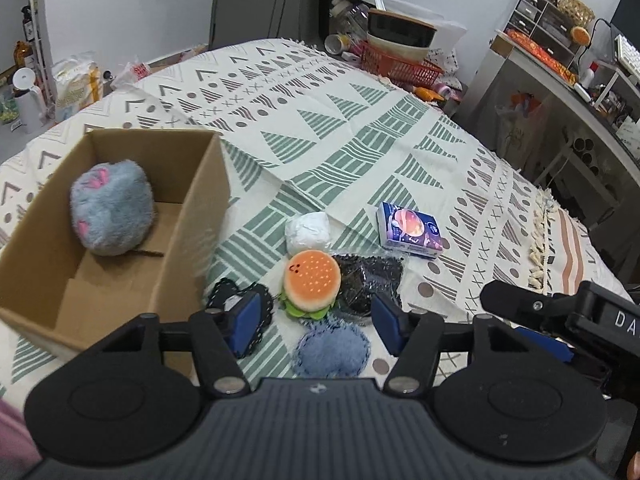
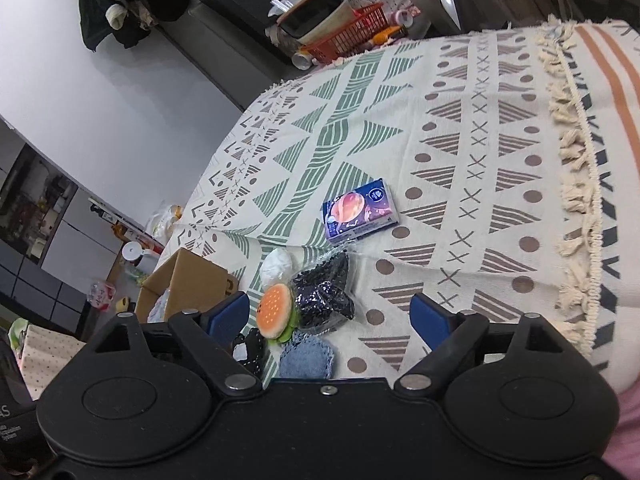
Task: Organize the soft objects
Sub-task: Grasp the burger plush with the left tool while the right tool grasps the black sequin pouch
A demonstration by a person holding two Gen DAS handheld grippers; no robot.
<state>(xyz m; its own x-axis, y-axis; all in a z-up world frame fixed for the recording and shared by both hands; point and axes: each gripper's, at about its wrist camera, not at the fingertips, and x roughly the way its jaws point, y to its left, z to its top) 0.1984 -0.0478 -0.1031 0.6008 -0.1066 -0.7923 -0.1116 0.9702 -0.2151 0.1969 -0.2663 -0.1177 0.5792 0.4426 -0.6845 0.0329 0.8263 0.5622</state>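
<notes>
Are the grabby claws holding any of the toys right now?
No, nothing is held. The left gripper is open above the burger plush, and the right gripper is open and empty too. The grey plush already sits in the cardboard box.

Little can be read. In the left wrist view, the white letters "DA" stand on the black body of the other gripper (image 1: 600,320) at the right edge, cut off by the frame. In the right wrist view, the letters "AS" show on a black housing (image 2: 12,412) at the lower left edge, likewise cut off. The blue tissue pack (image 1: 409,232) on the patterned cloth carries printing and a small round logo, too small to read in either view.
</notes>
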